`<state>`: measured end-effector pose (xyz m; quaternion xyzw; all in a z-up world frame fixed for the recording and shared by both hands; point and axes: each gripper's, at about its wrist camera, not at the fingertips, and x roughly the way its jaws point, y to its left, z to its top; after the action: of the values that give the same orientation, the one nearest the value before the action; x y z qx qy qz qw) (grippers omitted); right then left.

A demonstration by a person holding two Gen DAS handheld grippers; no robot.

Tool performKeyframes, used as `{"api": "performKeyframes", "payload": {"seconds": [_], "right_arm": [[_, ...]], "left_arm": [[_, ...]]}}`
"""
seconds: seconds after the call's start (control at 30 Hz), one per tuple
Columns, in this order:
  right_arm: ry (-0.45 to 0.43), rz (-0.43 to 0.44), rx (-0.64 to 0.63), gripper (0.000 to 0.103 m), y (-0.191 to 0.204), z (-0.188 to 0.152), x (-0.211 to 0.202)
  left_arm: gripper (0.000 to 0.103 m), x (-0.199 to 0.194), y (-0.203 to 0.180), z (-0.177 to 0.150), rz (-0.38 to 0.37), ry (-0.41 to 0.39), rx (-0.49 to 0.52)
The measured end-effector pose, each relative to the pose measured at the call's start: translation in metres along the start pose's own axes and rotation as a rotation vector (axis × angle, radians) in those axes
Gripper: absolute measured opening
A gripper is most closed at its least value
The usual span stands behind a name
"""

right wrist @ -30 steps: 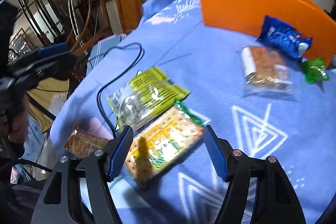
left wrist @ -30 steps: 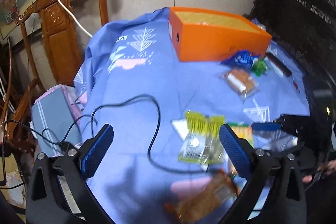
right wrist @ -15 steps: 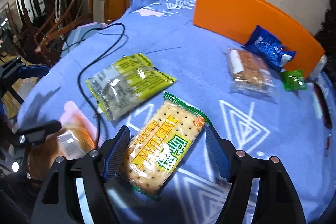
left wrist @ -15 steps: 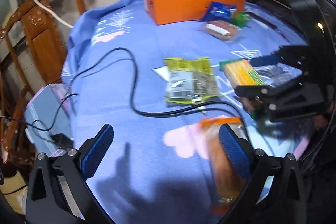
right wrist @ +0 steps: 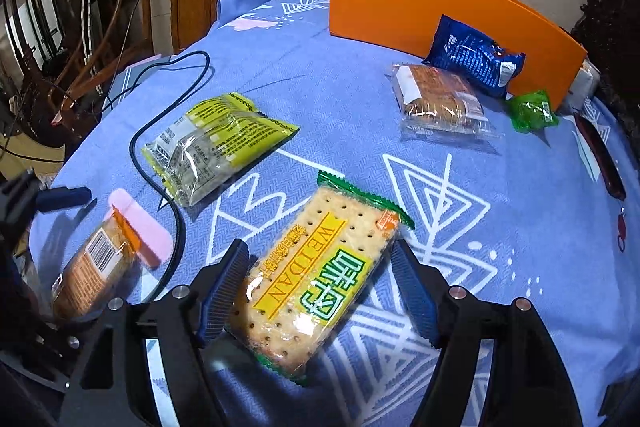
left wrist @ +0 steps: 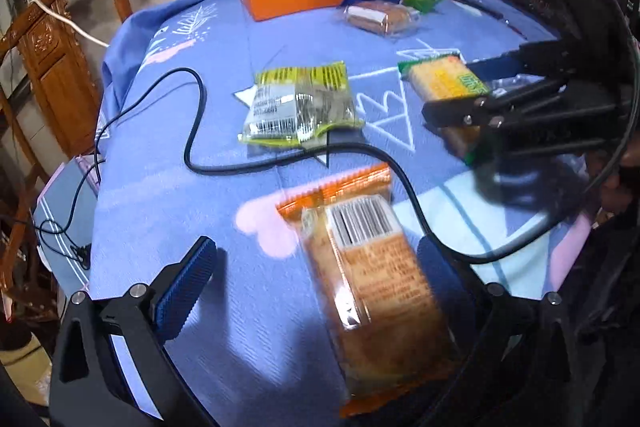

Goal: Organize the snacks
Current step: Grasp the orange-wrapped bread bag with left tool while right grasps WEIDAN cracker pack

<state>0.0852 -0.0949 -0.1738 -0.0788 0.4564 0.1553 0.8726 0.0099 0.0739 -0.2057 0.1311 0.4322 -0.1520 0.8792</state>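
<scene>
With my right tool (right wrist: 316,291) spread around the cracker pack (right wrist: 316,267) and my left tool (left wrist: 316,279) spread around the orange-wrapped cake (left wrist: 372,275), every snack I could see lay on the counter (right wrist: 500,163), none visibly inside the orange box (right wrist: 420,3).

Blue-clothed table (right wrist: 360,115) bears snack packets (right wrist: 218,147), orange box (right wrist: 420,7), cable (left wrist: 192,131).

glossy plastic wrap on the cracker packet (right wrist: 316,279); matt woven cloth (right wrist: 340,99) beneath; smooth orange box (right wrist: 420,3); carved, polished wooden chair (left wrist: 52,39).
</scene>
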Motion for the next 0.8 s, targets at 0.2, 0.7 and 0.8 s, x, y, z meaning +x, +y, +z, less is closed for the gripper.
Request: {"api": "performKeyframes", "payload": {"seconds": [0.2,0.7,0.8], "right_arm": [[-0.028,0.01,-0.003,0.054,0.0,-0.008,-0.006],[-0.076,-0.021,0.051,0.048,-0.023,-0.017,-0.024],[-0.079,-0.024,0.086,0.048,-0.032,-0.018,-0.026]], "left_arm": [[0.06,-0.007,-0.003,-0.006,-0.062,-0.02,-0.017],[0.035,-0.022,-0.013,0.004,-0.097,-0.042,0.0],[0.035,-0.032,-0.009,0.012,-0.113,-0.063,-0.003]]}}
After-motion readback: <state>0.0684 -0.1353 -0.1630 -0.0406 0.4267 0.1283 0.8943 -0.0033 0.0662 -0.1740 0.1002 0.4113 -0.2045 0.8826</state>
